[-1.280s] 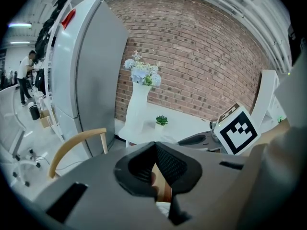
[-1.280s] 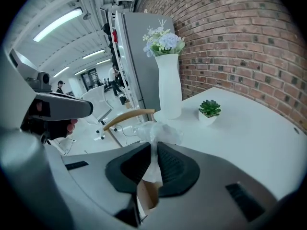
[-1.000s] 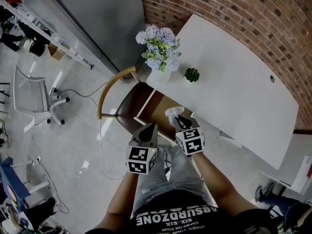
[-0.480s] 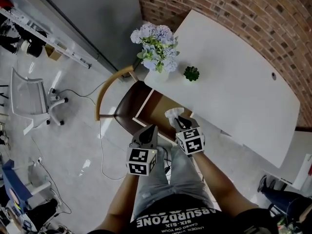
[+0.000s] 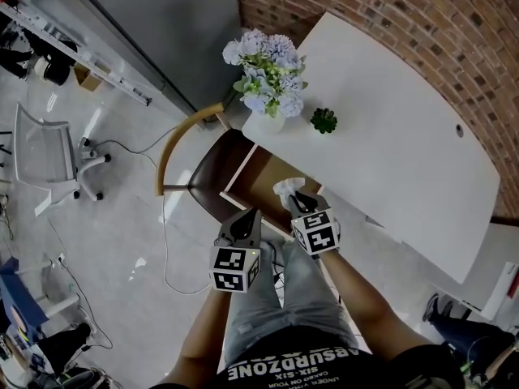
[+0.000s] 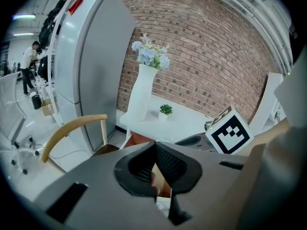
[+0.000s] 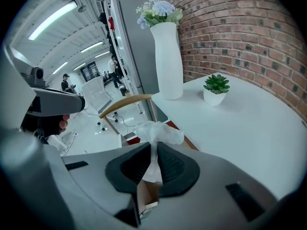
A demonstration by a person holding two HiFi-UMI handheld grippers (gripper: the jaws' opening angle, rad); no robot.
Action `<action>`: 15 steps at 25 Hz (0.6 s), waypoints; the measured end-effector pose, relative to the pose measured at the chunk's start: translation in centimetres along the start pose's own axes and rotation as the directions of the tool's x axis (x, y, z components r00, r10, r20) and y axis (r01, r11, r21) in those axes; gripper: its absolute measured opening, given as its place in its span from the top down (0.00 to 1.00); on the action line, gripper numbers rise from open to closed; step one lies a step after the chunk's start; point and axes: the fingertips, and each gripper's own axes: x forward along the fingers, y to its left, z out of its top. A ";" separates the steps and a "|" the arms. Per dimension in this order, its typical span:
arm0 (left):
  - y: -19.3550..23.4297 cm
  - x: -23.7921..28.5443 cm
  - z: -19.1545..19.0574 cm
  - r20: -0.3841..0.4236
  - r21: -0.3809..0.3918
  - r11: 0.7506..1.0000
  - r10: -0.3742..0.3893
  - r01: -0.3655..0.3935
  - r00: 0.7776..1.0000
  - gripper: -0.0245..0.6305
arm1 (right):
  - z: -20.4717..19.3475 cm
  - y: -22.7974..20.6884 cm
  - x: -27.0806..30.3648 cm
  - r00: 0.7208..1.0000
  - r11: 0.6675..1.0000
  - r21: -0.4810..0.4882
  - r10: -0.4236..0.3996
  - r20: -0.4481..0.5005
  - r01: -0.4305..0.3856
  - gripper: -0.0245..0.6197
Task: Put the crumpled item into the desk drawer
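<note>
Hardly anything moves: above the drawer your right gripper pinches the tissue; your left gripper is closed, empty.

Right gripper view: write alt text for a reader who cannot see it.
The right gripper is shut on a crumpled white tissue. Beyond, a white desk bears a tall white vase of flowers and a small green potted plant, before a brick wall.

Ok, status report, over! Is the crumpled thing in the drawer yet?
Right gripper shut on crumpled tissue. Left gripper shut, empty. Tissue over the open drawer, not in yet. Nothing seen in the way.
</note>
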 end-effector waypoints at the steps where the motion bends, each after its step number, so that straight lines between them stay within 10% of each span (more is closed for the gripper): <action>1: 0.1 0.0 -0.1 0.000 -0.005 1.000 0.002 -0.002 1.000 0.97 | -0.1 0.1 0.1 1.000 1.000 -0.003 0.002 -0.003 -0.002 0.90; 15: 0.6 0.5 -1.7 0.003 -0.052 0.998 0.028 -0.028 1.000 0.97 | -1.6 -0.3 1.2 0.999 0.999 -0.042 0.013 -0.044 -0.015 0.90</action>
